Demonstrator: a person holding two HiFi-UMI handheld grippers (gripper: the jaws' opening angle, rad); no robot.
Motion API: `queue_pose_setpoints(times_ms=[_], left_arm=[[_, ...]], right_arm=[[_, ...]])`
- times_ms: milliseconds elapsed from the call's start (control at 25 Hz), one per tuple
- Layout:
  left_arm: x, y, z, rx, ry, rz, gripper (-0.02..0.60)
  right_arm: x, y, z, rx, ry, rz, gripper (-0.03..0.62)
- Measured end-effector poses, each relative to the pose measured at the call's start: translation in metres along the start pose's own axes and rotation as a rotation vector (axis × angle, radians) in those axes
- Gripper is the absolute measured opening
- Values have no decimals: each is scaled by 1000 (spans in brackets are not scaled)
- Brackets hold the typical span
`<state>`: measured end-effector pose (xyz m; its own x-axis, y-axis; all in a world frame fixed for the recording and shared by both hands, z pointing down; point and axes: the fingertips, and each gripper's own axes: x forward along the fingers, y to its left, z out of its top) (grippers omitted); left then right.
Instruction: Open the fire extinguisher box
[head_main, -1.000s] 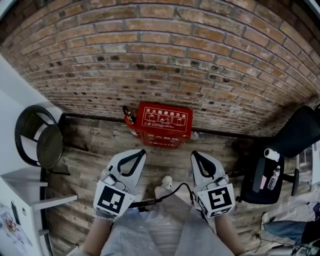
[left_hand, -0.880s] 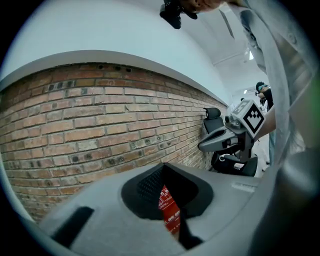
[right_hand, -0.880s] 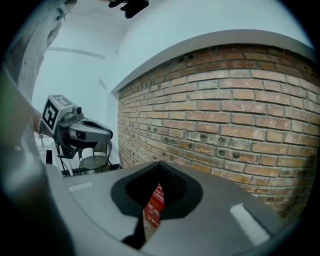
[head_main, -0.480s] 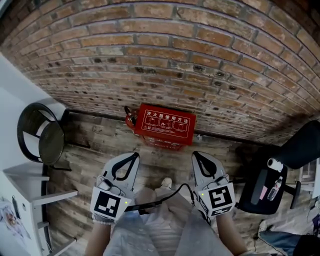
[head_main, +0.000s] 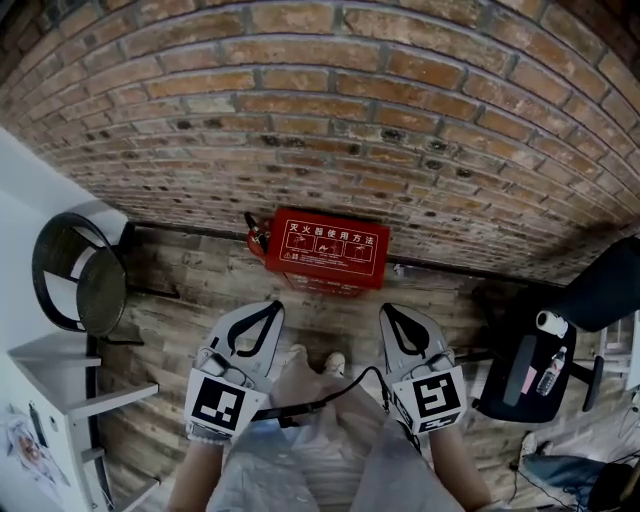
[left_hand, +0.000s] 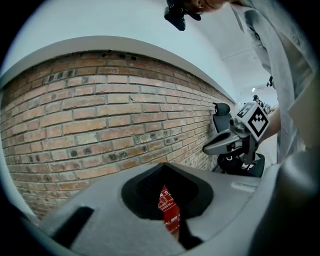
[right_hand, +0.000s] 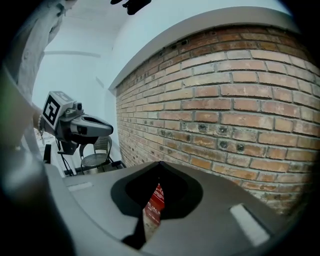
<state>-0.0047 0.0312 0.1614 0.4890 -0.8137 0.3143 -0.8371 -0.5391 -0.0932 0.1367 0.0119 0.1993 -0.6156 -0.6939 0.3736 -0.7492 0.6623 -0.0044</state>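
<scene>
Jaws together on left gripper (head_main: 274, 306) and right gripper (head_main: 386, 310), both empty.
Red rectangular metal fire extinguisher box (head_main: 328, 248) sits on the wooden plank floor (head_main: 200, 290) against the brick wall (head_main: 330, 120), ahead of both grippers, lid closed and untouched; approach and opening remain.

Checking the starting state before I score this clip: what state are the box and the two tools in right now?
red box: lid shut, standing on the floor against the brick wall.
left tool: shut, nothing held, short of the box.
right tool: shut, nothing held, short of the box.
</scene>
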Motion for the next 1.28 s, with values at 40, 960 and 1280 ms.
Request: queue_pose_setpoints(times_ms=[40,960,1280], left_arm=[[2,0,0,0,-1,-8,-3],[43,27,-111,-7,131,-128,-3],[77,44,-171,-26,161,-139,-2]], right_arm=[[1,0,-1,3,4,-2,5],[95,19,-91,89,183,87,5],[136,19,-143,136,237,86,5]])
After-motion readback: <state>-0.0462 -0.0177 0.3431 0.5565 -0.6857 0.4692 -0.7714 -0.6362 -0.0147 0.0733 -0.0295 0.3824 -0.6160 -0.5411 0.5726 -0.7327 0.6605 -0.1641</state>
